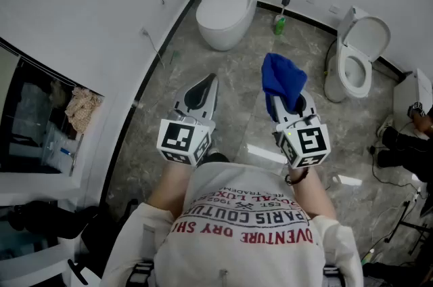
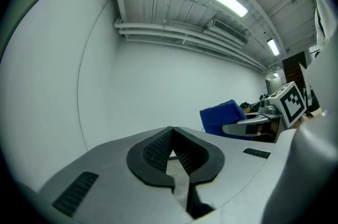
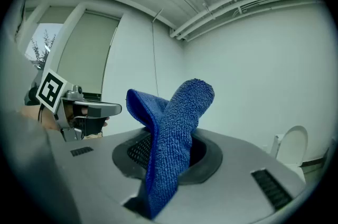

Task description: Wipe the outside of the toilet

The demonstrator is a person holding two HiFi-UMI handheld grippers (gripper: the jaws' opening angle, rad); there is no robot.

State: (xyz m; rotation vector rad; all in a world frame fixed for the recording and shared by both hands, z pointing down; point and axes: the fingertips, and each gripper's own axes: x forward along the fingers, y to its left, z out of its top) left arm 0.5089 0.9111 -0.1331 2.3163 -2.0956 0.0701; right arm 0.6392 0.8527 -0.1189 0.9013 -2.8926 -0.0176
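Two white toilets stand at the far wall: a closed rounded one (image 1: 226, 7) ahead of me and one with its lid raised (image 1: 357, 54) at the right, which also shows as toilet (image 3: 291, 146) low at the right of the right gripper view. My right gripper (image 1: 287, 103) is shut on a blue cloth (image 1: 281, 81), which sticks up from its jaws as blue cloth (image 3: 168, 133). My left gripper (image 1: 201, 93) is shut and holds nothing; its black pads (image 2: 174, 151) meet. Both grippers are held at waist height, well short of either toilet.
A green bottle (image 1: 279, 24) and a toilet brush (image 1: 285, 5) stand between the toilets. A white wall (image 1: 81, 8) runs along the left, with a dark opening holding a rag (image 1: 81, 108). A person's shoes (image 1: 396, 147) and cables lie at the right on the grey marble floor (image 1: 250, 123).
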